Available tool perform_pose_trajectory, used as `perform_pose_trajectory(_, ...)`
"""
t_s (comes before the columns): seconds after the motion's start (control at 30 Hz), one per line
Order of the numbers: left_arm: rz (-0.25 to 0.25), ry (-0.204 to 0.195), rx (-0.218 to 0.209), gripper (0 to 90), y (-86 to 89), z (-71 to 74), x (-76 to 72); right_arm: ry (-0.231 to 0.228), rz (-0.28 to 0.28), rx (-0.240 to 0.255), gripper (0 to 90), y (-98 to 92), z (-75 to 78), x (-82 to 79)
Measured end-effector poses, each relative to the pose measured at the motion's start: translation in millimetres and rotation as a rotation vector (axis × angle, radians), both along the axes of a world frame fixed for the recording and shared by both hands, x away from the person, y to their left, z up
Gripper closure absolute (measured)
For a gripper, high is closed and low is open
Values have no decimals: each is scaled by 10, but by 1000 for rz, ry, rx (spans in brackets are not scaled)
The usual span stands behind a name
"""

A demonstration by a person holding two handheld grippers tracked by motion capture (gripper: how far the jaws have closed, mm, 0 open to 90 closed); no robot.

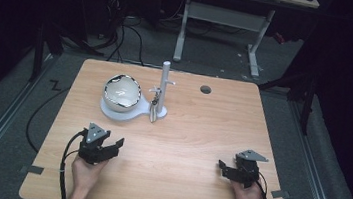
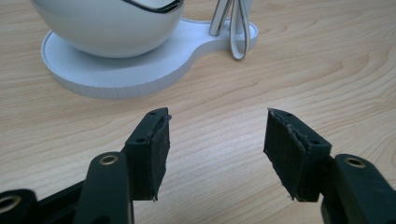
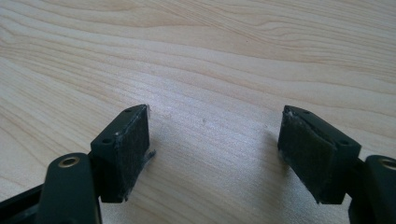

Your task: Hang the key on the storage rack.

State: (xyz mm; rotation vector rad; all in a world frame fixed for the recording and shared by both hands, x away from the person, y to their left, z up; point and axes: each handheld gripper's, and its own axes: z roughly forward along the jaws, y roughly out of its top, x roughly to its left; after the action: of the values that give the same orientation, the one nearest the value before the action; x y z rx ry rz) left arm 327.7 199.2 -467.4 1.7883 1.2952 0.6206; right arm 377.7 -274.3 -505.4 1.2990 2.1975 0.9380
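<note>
Your left gripper [image 1: 108, 148] sits near the front left of the table [image 1: 201, 132], just in front of the stand [image 1: 117, 112], jaws spread wide with nothing between them. Its own view looks straight at the white bowl [image 2: 107, 28] on the stand's round base, with the keys [image 2: 233, 28] hanging off the post [image 1: 164, 85] to the bowl's right, their lower end at the base. The likely work lies there, at the table's middle, a little left of centre. The risks are plain: come in low and a jaw could catch the base rim and shove the whole stand; the bowl looks smooth and rounded, so a pinch on its wall may slip off; reaching for the keys from the left, you could knock the bowl or the thin post first. Both of your hands grip from behind, forearms coming in from the front edge, grippers held low and roughly level just above the wood. Your right gripper [image 1: 227, 169] is well to the right of the stand, near the front right, released too, jaws apart over bare wood and angled inward toward the centre.
</note>
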Motion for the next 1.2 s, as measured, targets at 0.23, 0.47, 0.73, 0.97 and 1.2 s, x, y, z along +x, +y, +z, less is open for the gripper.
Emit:
perform_pose_trajectory(0.23,17,23,7,407,11,-86,6,1,-1,1,250,0,0,-1)
perform_pose_trajectory(0.47,21,59,-20,406,41,-178,45,1,0,1,251,0,0,-1)
perform_pose_trajectory(0.73,40,87,6,405,25,-266,70,0,0,0,250,0,0,-1)
perform_pose_trajectory(0.97,46,92,54,399,-48,-304,89,0,0,0,251,0,0,-1)
perform_pose_trajectory(1.2,41,94,67,393,-111,-331,112,1,-2,1,251,2,0,-3)
